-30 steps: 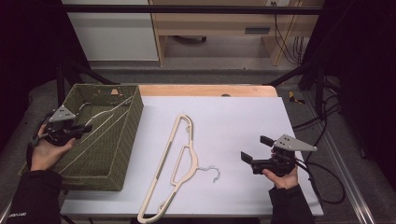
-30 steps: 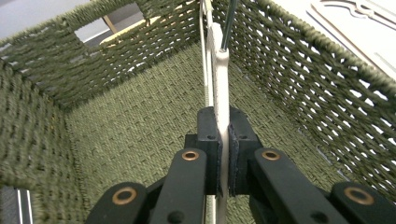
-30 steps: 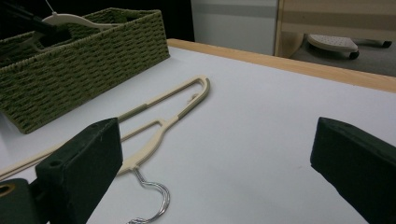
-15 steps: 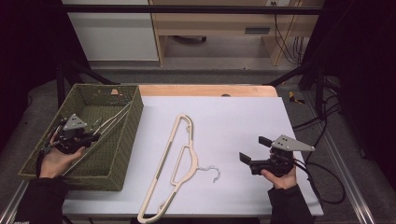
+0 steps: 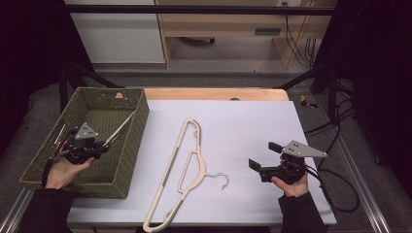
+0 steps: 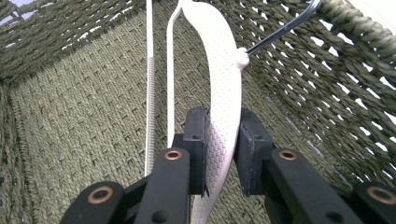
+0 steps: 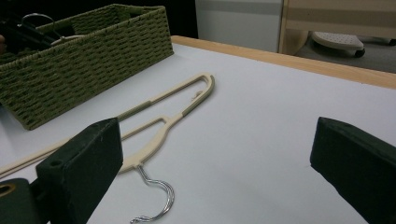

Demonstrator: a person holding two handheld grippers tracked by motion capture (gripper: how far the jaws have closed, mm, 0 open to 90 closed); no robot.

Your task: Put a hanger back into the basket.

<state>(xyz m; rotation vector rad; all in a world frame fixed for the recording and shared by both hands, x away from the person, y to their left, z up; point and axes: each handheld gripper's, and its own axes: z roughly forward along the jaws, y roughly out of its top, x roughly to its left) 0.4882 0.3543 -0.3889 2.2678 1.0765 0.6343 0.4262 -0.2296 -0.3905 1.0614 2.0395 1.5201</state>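
Observation:
A cream hanger lies slanted inside the green woven basket, its metal hook up near the basket wall. My left gripper is down in the basket with this hanger between its pads. Its jaws have just been opening, and the grip looks slack. A second cream hanger with a steel hook lies flat on the white table. My right gripper rests to the right of it, jaws wide open and empty, facing that hanger.
The basket stands at the table's left edge, its woven floor under my left gripper. A wooden strip borders the table's far side. Cables trail off the right edge. Furniture and a black frame stand behind.
My left hand has moved right and lower into the basket, bringing the hanger down with it. The right gripper and the hanger on the table have not moved.

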